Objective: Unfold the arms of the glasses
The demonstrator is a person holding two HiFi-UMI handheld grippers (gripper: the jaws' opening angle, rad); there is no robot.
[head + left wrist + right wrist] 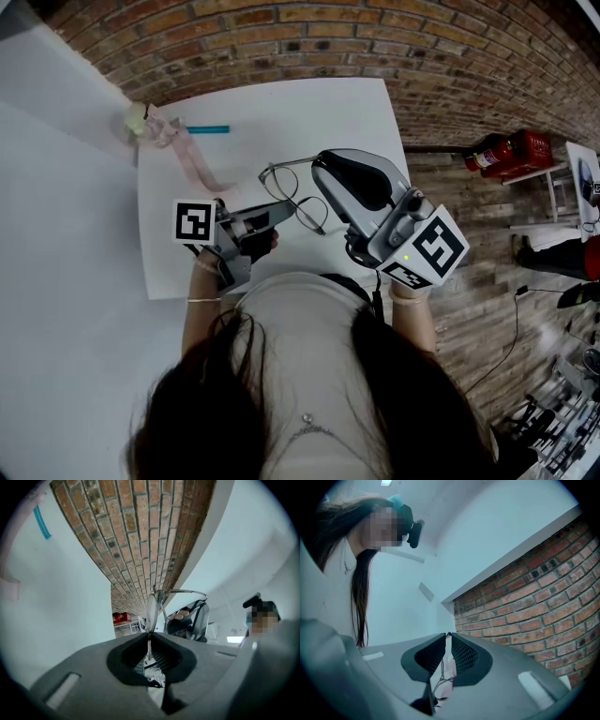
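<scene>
**White table, brick wall: glasses pinched at both ends, one arm ready to swing**

Left gripper (274, 216) is clamped tight: in its own view the dark pads meet on the rim edge of the thin silver wire-rimmed glasses (153, 607). Right gripper (321, 161) has its jaws drawn nearly together, and a slim metal arm (442, 672) of the frame runs down between them, apparently gripped near its end. In the head view the glasses (292, 197) hang at frame centre, clear of the white table (281, 103). The brick wall (375, 47) fills the top. A teal pen (206, 128) and a pink ribbon (192, 159) lie at upper left, well apart from the work.

To do this step well, the left gripper should act as a fixed anchor while the right sweeps in an arc about the hinge, never pulling straight out. The wire looks easily bent, so a light hold that lets the arm slip a little seems safer. Whether the other arm is open, I cannot tell.
</scene>
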